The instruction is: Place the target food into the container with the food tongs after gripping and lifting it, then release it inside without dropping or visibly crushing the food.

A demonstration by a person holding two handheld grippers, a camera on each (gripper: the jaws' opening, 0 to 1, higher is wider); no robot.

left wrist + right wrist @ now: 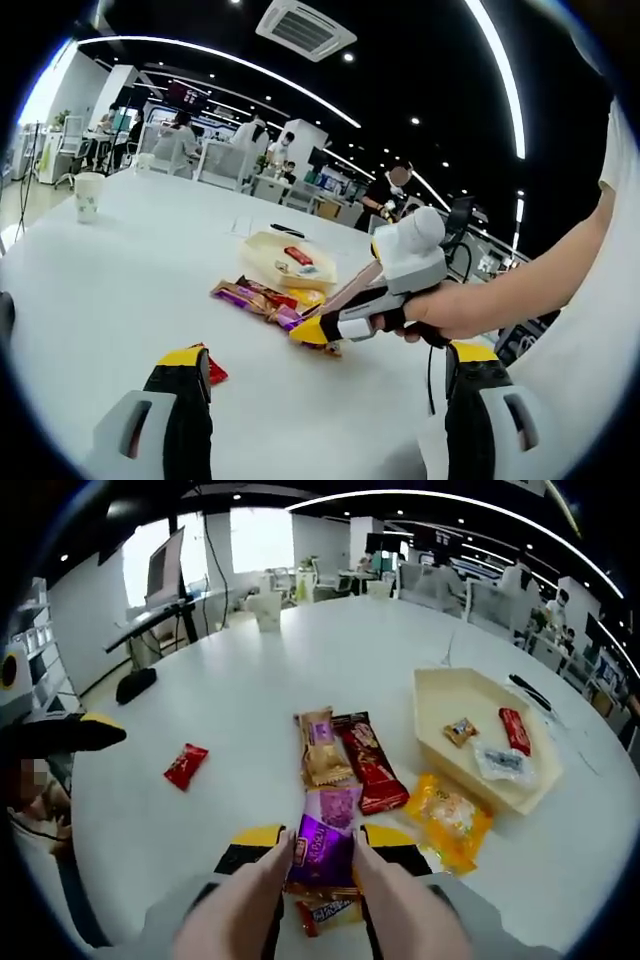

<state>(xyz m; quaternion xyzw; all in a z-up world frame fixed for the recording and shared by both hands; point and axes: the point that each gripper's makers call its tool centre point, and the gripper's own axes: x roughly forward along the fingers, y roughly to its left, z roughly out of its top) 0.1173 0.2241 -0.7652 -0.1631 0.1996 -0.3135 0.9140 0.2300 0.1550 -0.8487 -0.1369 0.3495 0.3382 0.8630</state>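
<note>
**Tongs closed on purple snack packet over the table**

Tongs (322,880), worked by the right gripper (322,852), had their two pale arms drawn narrow against a purple snack packet (322,852), one arm on each side of it. The packet sat between the tong tips, just above a small dark wrapper (325,912) near the bottom of the right gripper view. Whether the packet was lifted clear of the white table (250,680) could not be told.

Just beyond the tong tips lay a pink packet (334,805), then a tan packet (322,748) and a dark red packet (368,762) side by side. A yellow-orange packet (448,822) lay to the right of them, touching the front edge of the cream container (440,715). Inside the container were a small brown snack (460,730), a red wrapper (515,730) and a clear packet (503,764). A lone red packet (186,765) lay well apart on the left of the table.

In the left gripper view, a hand (440,312) held the right gripper (318,330) with the tongs pointed down into the pile of snacks (265,298), near the container (262,262). The left gripper (325,375) hung above the table with its jaws spread wide and nothing between them; the red packet (212,370) lay beside its left jaw. A paper cup (88,196) stood far off on the table.
</note>
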